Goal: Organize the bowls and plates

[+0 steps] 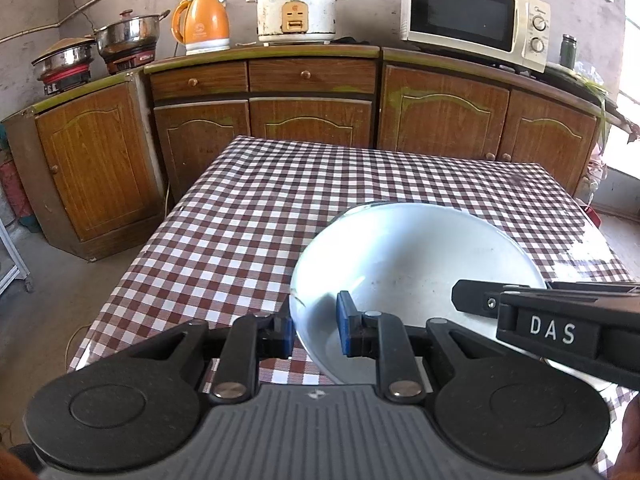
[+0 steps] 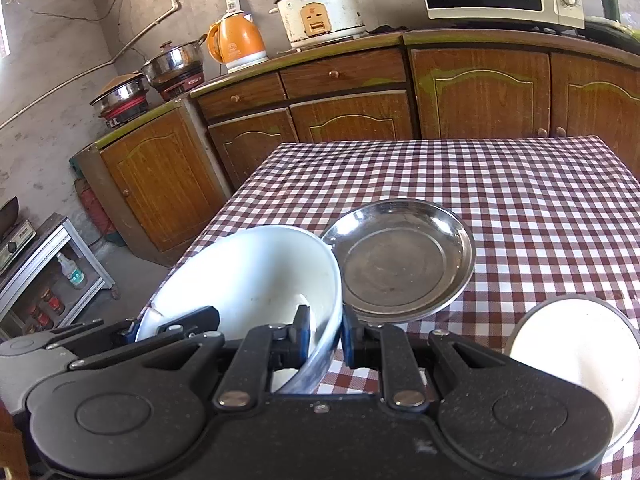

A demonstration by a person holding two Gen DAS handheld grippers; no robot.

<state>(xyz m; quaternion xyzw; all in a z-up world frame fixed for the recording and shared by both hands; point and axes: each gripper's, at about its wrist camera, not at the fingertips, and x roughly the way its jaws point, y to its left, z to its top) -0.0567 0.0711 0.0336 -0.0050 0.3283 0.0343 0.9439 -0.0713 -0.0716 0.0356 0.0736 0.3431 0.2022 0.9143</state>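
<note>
Gripped from two sides above a checked table (image 1: 240, 208): a large white bowl (image 1: 400, 264), tipped rather than level, base apparently clear of the cloth, though not certainly. Clenched on its rim at about 9 o'clock, the left gripper (image 1: 316, 330), one blue pad outside the wall and one inside. Clenched likewise on the opposite rim at about 3 o'clock, the right gripper (image 2: 326, 336), the bowl's wall pinched edge-on between its pads. No long axis to speak of on a round bowl; instead, a line from grip to grip running straight across it, 9 to 3, and probably needing to be kept level for the carry. Beyond the right gripper, at roughly 12 to 1 o'clock and just beside the bowl's far rim, a shallow steel plate (image 2: 400, 256); touching or merely close, impossible to tell. Lower down, at about 4 o'clock from the same gripper, a second white bowl (image 2: 576, 360), partly hidden behind the gripper body and near the table's near edge. Judged as mid-carry, with no stacking done yet. Likely destination either of those two pieces, both on the right-hand side, so the right hand the nearer and the probable lead, the left following across. Chief risk: uneven height between the two grips, tipping the bowl further or knocking its rim into the steel plate.
</note>
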